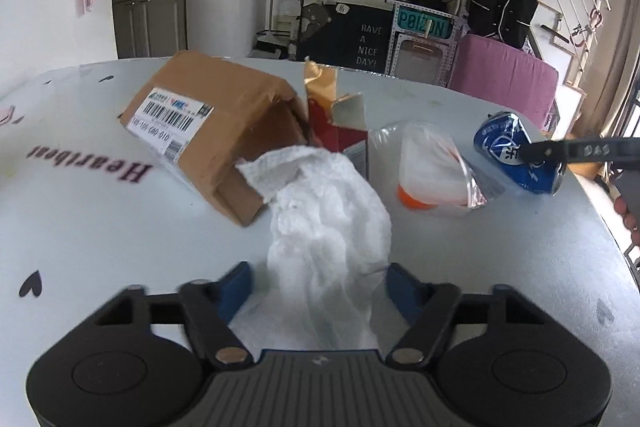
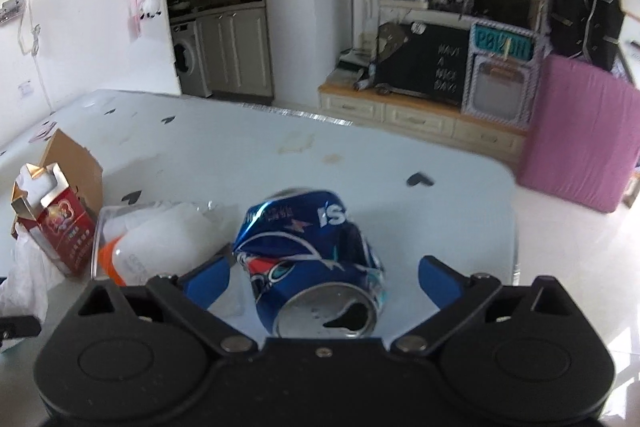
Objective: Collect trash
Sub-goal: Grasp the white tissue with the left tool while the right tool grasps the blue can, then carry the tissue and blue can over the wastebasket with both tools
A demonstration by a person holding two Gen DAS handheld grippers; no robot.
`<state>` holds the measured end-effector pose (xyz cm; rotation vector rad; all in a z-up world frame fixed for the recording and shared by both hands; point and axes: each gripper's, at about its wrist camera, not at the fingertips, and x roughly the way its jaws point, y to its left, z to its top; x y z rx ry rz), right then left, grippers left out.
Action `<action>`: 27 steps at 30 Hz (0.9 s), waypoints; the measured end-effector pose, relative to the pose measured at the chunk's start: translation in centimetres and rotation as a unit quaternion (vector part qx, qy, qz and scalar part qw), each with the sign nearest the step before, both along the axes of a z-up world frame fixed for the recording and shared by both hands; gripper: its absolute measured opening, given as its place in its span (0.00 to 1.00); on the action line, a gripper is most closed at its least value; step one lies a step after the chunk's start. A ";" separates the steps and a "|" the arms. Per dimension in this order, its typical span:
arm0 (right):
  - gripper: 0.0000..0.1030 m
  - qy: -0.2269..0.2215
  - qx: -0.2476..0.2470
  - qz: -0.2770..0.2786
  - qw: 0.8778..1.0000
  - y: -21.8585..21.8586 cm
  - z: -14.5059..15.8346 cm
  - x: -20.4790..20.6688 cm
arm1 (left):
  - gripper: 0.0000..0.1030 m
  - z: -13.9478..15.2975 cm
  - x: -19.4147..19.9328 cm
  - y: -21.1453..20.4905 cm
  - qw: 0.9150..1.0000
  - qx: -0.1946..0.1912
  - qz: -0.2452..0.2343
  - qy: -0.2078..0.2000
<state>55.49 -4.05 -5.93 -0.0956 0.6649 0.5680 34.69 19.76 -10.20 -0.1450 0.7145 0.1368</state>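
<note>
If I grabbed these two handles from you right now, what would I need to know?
Left gripper: open, straddling the white tissue, not squeezing it.
Right gripper: open around the crushed blue can, not closed on it.
On the table: cardboard box, torn red carton, plastic bag with an orange-capped bottle.
Done: nothing is picked up.
Left: close on tissue and can, then gather the rest. No bin is in view.

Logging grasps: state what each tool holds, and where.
Nothing held. Left tool open around the tissue; right tool open around the crushed can.
</note>
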 end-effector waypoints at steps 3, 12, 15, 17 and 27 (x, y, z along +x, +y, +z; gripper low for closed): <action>0.87 0.023 0.001 0.011 1.000 0.1 -1.0 0.5 | 0.44 0.3 0.4 -0.4 1.000 0.004 -0.010 0.008; 0.75 -0.001 0.005 -0.004 1.000 -1.5 -0.5 -1.7 | 0.11 1.6 -0.7 -1.3 1.000 0.010 -0.003 -0.001; 0.74 -0.009 0.010 -0.012 1.000 -2.5 0.3 -3.1 | 0.10 2.2 -1.8 -1.8 1.000 0.010 0.002 -0.012; 0.74 -0.012 0.017 -0.017 1.000 -3.2 0.8 -4.2 | 0.10 2.4 -2.7 -2.0 1.000 0.008 0.005 -0.019; 0.72 -0.022 0.037 -0.019 0.999 -5.8 2.5 -10.7 | 0.09 4.5 -6.0 -5.0 0.998 0.013 -0.008 -0.056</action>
